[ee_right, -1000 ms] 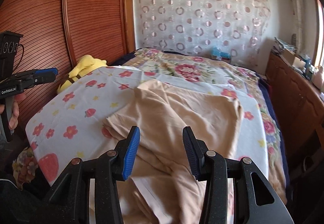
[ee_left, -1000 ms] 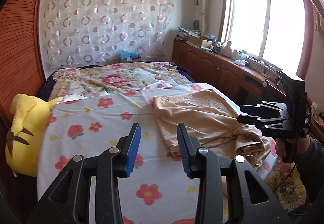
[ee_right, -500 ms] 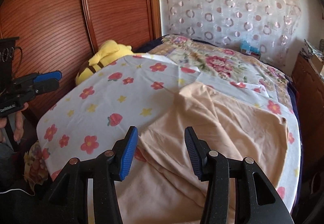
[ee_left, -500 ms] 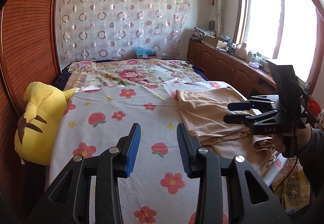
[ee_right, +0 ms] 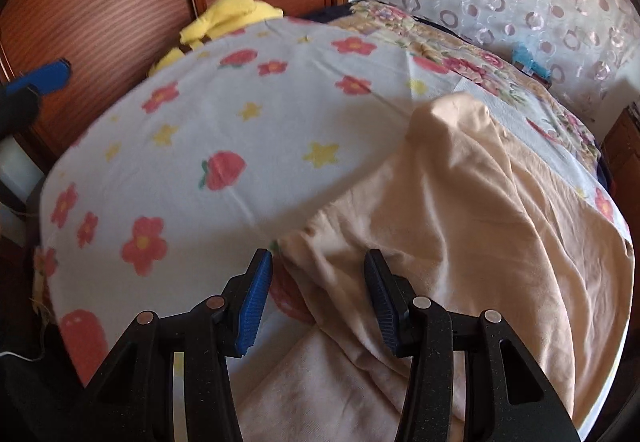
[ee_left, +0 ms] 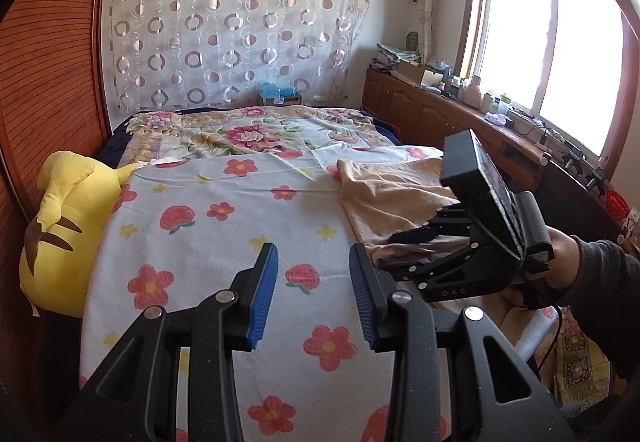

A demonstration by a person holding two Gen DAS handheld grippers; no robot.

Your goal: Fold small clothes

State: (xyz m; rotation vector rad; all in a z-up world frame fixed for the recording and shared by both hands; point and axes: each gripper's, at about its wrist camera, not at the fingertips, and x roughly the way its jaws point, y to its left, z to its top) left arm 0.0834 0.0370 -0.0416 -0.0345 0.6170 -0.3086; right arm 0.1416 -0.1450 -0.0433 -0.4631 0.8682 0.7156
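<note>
Reaching for the first fold
My right claw (ee_right: 318, 296), parted and empty, nears the crumpled peach cotton garment's (ee_right: 460, 210) seven-o'clock edge; next, pinch it.

Home bedroom: bed (ee_left: 224, 202) (floral sheet), curtain (ee_left: 236, 30).

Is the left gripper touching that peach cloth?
Apart. In the left wrist view the left gripper hangs open over bare flowered sheet, and the peach cloth lies off to its right.
</note>
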